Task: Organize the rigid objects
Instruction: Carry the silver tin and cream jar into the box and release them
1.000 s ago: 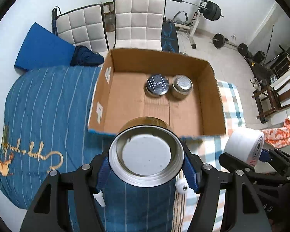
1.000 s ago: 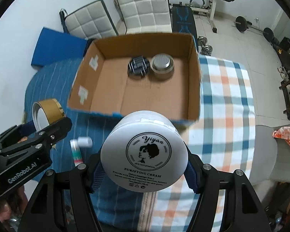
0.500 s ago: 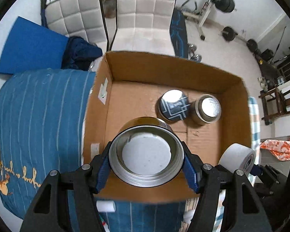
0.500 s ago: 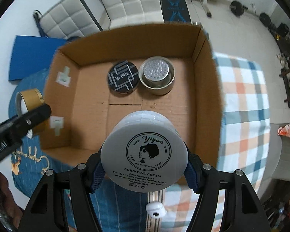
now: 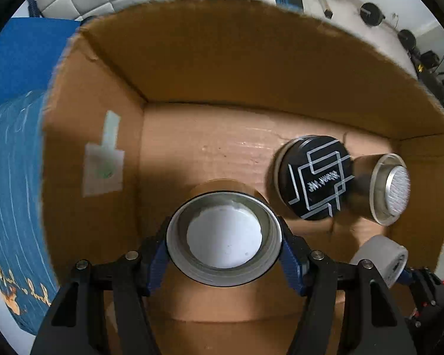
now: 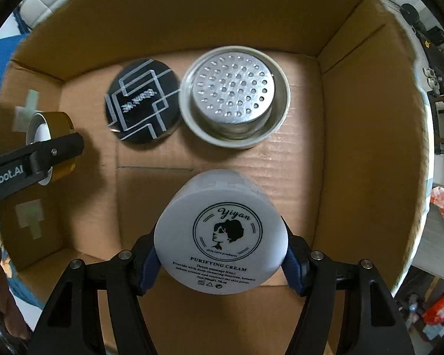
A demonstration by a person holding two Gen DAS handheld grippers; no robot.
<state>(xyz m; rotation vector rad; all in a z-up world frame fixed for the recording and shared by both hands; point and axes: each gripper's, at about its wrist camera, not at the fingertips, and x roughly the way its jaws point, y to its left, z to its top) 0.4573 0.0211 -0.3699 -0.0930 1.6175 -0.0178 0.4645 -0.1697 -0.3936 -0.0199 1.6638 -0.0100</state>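
Left gripper (image 5: 224,244) fingers clamped on gold jar (image 5: 224,236), right gripper (image 6: 220,259) fingers clamped on white cream jar (image 6: 220,236), inside cardboard box (image 6: 192,23)

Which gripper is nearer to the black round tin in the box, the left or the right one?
Left, probably. The left gripper, holding the gold lid, hangs just beside the black tin; the right gripper, holding the cream jar, is farther back.
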